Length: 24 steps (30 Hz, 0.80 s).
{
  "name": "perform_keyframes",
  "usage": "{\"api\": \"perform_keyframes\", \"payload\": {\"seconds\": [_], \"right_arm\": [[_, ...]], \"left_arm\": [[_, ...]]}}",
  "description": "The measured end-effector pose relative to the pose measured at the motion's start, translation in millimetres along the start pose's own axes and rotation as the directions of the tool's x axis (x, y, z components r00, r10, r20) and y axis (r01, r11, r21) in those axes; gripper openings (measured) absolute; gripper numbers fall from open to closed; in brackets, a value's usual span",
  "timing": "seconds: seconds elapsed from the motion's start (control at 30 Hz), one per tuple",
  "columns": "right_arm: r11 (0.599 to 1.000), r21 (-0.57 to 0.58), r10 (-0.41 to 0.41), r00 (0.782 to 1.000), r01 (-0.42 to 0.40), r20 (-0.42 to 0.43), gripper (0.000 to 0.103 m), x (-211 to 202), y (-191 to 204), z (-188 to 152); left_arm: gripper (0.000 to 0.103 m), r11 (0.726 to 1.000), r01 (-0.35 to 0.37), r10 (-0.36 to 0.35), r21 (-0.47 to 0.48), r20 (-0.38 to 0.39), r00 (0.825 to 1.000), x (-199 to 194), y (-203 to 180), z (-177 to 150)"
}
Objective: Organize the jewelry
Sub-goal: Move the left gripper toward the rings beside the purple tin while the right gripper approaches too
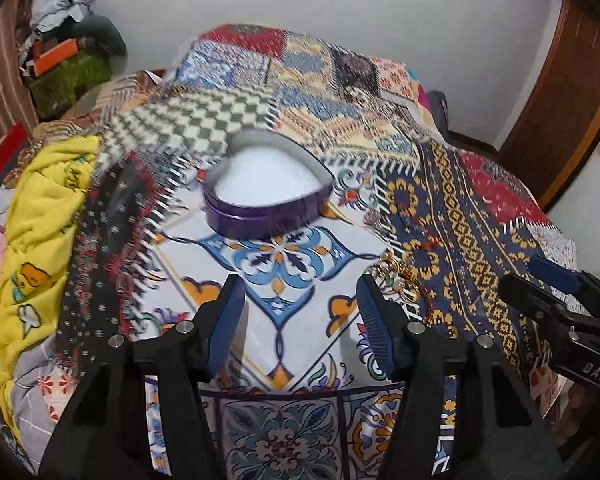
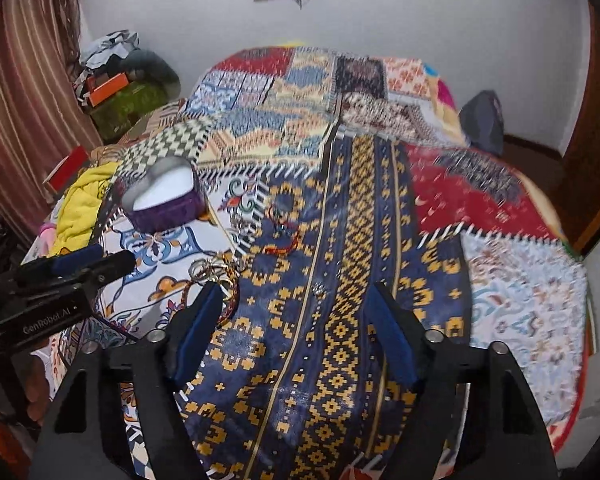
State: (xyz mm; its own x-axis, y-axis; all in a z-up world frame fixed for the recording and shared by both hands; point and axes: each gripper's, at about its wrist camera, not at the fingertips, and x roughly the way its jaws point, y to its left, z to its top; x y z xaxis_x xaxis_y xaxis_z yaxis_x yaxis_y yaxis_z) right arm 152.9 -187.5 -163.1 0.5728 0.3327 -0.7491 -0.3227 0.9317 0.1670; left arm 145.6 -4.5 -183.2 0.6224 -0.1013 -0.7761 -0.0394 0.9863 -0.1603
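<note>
While both wait: left gripper (image 1: 300,320) and right gripper (image 2: 296,332) have fingers wide, holding nothing.
Jewelry (image 2: 216,276): tiny, light, tangly; pinch a ring.
Box (image 1: 266,192): open.

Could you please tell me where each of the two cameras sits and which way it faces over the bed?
Left wrist: sits behind the open left gripper, facing across the patchwork bedspread toward the purple heart-shaped tin; the right gripper enters at the right edge.
Right wrist: sits behind the open right gripper, facing along the blue and gold panel; the left gripper enters at the left.
Shared: the heart-shaped tin, the pile of rings and bracelets, the yellow blanket.
</note>
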Motion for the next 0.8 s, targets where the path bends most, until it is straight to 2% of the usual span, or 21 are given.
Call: {"api": "perform_keyframes", "payload": {"seconds": [0.13,0.27,0.4,0.73,0.8], "right_arm": [[1.000,0.008,0.028,0.999,-0.028,-0.036,0.054,11,-3,-1],[0.999,0.010,0.048,0.998,-0.047,-0.051,0.050,16,-5,-1],[0.998,0.007,0.065,0.996,-0.065,-0.065,0.042,20,-4,1],[0.992,0.019,0.124,0.989,-0.123,-0.085,0.036,27,-2,4],[0.990,0.031,0.139,0.986,-0.136,-0.091,0.035,29,-3,4]], "left_arm": [[0.048,0.999,0.037,-0.036,0.023,-0.045,0.998,14,-4,2],[0.043,0.994,0.090,-0.085,0.057,-0.085,0.993,28,-12,4],[0.033,0.991,0.105,-0.094,0.089,-0.112,0.989,43,-16,6],[0.032,0.981,0.146,-0.131,0.131,-0.117,0.984,56,-32,8],[0.027,0.981,0.139,-0.125,0.136,-0.110,0.986,59,-33,9]]}}
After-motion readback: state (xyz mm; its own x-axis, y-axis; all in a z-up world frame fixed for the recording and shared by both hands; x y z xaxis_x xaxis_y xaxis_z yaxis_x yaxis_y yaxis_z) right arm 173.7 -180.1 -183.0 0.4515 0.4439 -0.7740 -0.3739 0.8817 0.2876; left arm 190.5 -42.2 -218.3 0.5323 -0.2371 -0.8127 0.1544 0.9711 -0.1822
